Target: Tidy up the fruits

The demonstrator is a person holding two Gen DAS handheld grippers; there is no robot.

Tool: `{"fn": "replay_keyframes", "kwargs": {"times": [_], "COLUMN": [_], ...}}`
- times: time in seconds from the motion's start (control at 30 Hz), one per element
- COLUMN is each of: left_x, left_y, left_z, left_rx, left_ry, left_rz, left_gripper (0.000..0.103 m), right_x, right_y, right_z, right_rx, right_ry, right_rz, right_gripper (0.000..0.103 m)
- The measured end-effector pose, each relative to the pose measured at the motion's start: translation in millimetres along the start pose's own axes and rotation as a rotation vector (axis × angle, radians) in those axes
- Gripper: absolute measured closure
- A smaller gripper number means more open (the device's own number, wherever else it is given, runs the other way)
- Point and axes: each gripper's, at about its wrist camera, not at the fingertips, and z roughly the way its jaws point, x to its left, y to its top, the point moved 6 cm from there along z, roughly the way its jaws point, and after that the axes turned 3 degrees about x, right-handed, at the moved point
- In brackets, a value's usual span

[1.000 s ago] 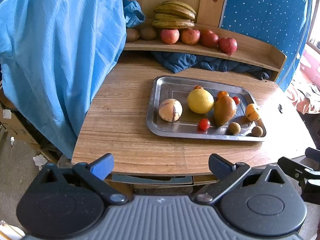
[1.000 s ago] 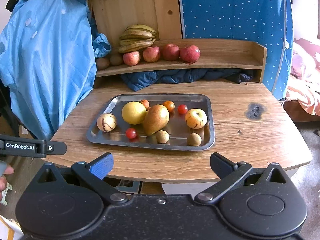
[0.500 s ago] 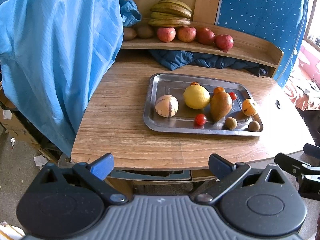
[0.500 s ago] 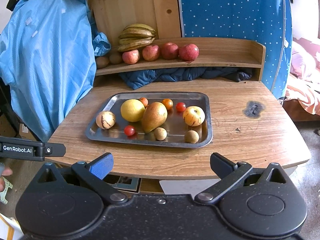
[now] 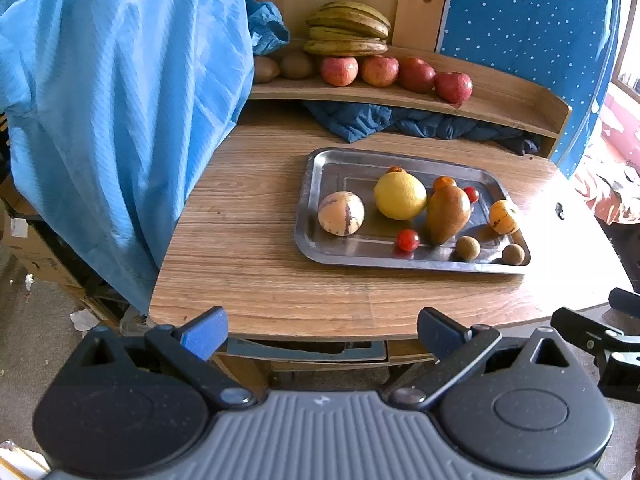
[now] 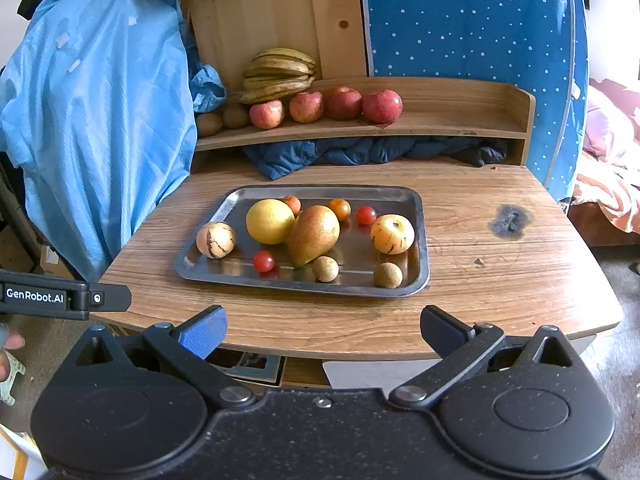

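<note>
Both tools spread apart, empty: left tool labelled "GenRobot.AI", right tool.

My steel tray sits mid-table holding a lemon, a pear touching it, two striped melons, cherry tomatoes and two brown longans. Apples and bananas line the shelf behind.

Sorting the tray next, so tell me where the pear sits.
The pear lies mid-tray in the right wrist view, leaning against the yellow citrus on its left, with a small brown fruit just in front.
</note>
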Motion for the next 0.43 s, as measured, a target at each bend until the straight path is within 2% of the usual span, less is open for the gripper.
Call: {"fn": "replay_keyframes", "kwargs": {"times": [0.43], "left_x": [3.6], "left_y": [-1.6], "left_z": [-0.7], "left_rx": [0.002], "left_ry": [-0.017], "left_rz": [-0.021], "left_gripper": [0.001], "right_x": [1.3], "right_y": [-0.4], "right_z": [0.4], "right_rx": [0.004], "right_ry": [-0.001], "right_rz": [-0.003], "right_gripper": [0.001]}}
